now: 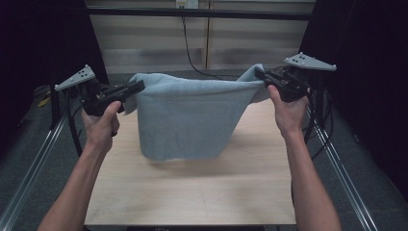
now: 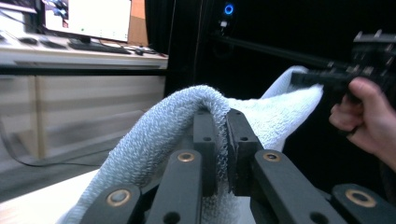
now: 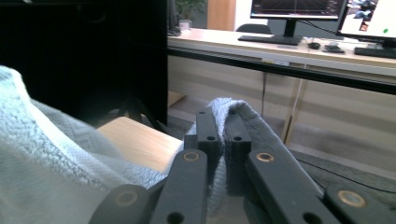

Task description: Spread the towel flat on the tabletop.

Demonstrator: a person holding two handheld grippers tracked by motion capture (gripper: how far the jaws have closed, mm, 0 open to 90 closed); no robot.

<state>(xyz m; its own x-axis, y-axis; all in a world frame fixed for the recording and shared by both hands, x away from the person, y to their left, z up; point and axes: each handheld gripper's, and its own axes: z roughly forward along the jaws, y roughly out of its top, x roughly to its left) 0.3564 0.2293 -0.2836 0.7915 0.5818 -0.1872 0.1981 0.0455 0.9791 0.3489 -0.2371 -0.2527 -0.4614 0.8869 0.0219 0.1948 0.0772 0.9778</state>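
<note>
A light blue towel (image 1: 187,118) hangs in the air above the wooden table (image 1: 192,192), stretched between both grippers, its lower edge sagging near the tabletop. My left gripper (image 1: 138,87) is shut on the towel's left corner, and the cloth (image 2: 187,116) bulges over its closed jaws. My right gripper (image 1: 260,74) is shut on the right corner, where terry cloth (image 3: 229,109) is pinched between the pads. In the left gripper view the other hand (image 2: 369,116) and its gripper hold the far corner (image 2: 299,88).
Metal rails (image 1: 33,163) run along both sides of the table. A black cable (image 1: 192,57) hangs down the wooden panel at the back. Dark curtains flank the workspace. A desk with monitors (image 3: 299,9) stands beyond.
</note>
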